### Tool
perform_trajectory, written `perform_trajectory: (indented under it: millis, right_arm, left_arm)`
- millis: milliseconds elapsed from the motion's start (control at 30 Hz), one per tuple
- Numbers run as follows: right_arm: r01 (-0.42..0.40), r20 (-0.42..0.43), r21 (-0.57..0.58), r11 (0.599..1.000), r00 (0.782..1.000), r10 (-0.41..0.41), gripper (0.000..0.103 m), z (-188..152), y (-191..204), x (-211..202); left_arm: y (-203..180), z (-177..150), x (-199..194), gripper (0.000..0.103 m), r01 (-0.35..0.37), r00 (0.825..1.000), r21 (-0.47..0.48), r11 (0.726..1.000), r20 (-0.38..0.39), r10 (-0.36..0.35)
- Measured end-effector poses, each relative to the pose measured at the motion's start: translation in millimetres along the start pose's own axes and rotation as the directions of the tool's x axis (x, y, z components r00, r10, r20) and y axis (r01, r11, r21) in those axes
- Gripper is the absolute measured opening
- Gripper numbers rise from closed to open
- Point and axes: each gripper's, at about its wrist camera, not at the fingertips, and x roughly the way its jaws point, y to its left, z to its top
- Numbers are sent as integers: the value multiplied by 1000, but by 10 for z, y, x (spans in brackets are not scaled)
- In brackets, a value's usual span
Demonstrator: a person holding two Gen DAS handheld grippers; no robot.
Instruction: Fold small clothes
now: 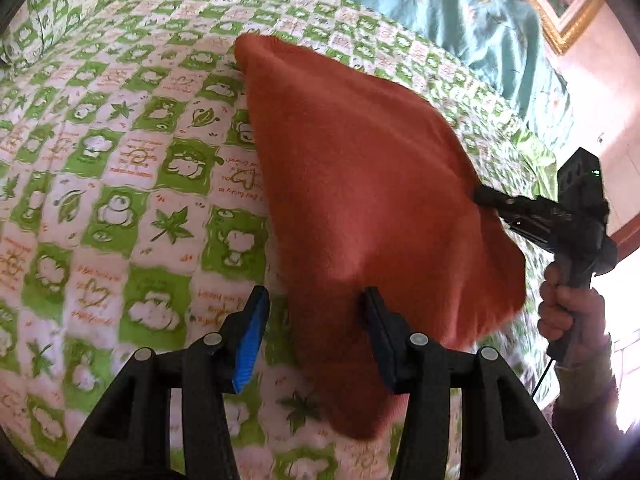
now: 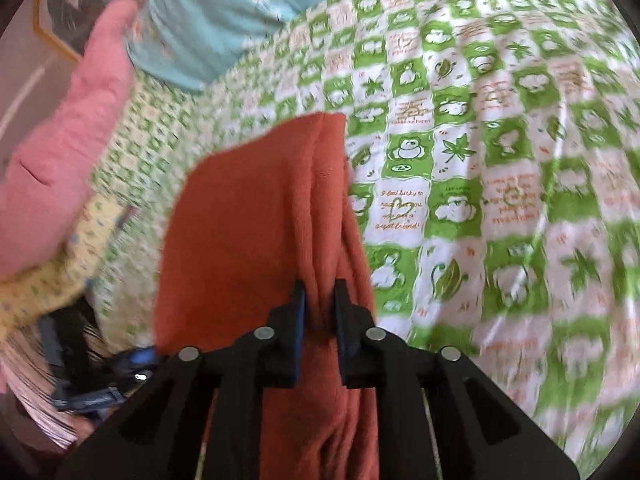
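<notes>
An orange-red knit cloth (image 1: 360,184) hangs lifted over the bed, with its far corner resting on the bedspread. My right gripper (image 2: 320,292) is shut on a bunched fold of this cloth (image 2: 248,216). In the left wrist view the right gripper (image 1: 486,197) pinches the cloth's right edge, held by a person's hand (image 1: 568,308). My left gripper (image 1: 316,296) stands open at the cloth's lower hanging part. The cloth's left edge lies between the jaws, nearer the right finger, and the blue pad (image 1: 250,344) is apart from it.
A green-and-white checked bedspread (image 1: 120,184) with frog and leaf prints covers the bed. A teal floral quilt (image 1: 440,4) lies at the back. A pink garment (image 2: 60,152) and a yellow patterned one (image 2: 48,276) lie at the bed's left edge in the right wrist view.
</notes>
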Motion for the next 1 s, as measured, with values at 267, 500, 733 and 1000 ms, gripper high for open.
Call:
perform_trajectory:
  millis: [267,500,733,1000]
  right_arm:
    - [-70,46,-58,996,996,73,46,-622,133,-552]
    - [-44,10,-67,997,999,45,46,-897,83,-432]
    - [-3,18,-131,991,1000,6,29,-911,189,-444]
    - [57,-9,-215,975,998,-60,4,-784,165,-650]
  left_arm:
    - [-94,-469,-410,58,56,998,84,995,38,-60]
    - [-206,-627,-253,59,-1,1000,125,992,28,-2]
    - [-270,-661,-7,39,-234,972,178,956,80,223]
    - [-303,-690,-90,6,-164,984,109,980,90,154]
